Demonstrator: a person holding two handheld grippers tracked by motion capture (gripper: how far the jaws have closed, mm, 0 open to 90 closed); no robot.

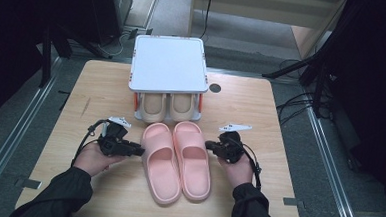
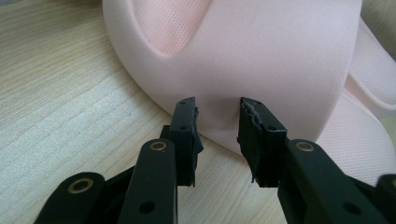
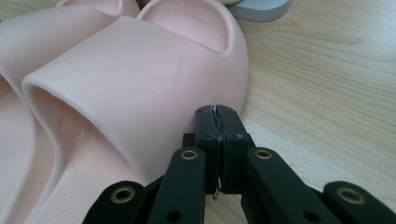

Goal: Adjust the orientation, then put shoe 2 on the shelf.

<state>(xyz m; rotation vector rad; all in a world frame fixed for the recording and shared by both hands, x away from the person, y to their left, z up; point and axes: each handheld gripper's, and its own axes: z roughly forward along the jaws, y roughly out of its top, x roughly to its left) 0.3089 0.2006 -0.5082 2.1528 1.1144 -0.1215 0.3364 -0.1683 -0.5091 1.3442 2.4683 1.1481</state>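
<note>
- Black jaws of the left gripper (image 2: 217, 135) rise at 6 o'clock in the left gripper view, standing apart with a clear gap; the pads sit at the outer wall of the left pink slide sandal (image 2: 261, 60), nothing pinched between them.
- Same view gives the mesh-textured footbed under the strap and a sliver of the second sandal at 3 o'clock; the high view cannot resolve that texture.
- Right gripper (image 3: 217, 116), in the right gripper view: jaws pressed together, pad against pad, nothing between them. Tips lie just beside the strap edge of the right pink slide sandal (image 3: 140, 79), at its outer side; contact cannot be told.
- That view also catches the grey foot of the rack (image 3: 261, 11) at 12 o'clock.
- High view, whole layout: pink pair side by side at table centre, toes toward 12 o'clock, left sandal (image 1: 160, 162) touching the right sandal (image 1: 194, 158).
- Left gripper (image 1: 138, 149) at 9 o'clock of the pair, right gripper (image 1: 210, 145) at 3 o'clock, each pointing inward at strap level, each in a hand with a dark sleeve.
- At 12 o'clock of the pair stands a small white shoe rack (image 1: 168, 64) with orange joints; a beige pair of slippers (image 1: 167, 106) sits on its lower level, toes outward.
- Wooden table (image 1: 260, 117) carries a dark round grommet (image 1: 215, 88) just right of the rack.
</note>
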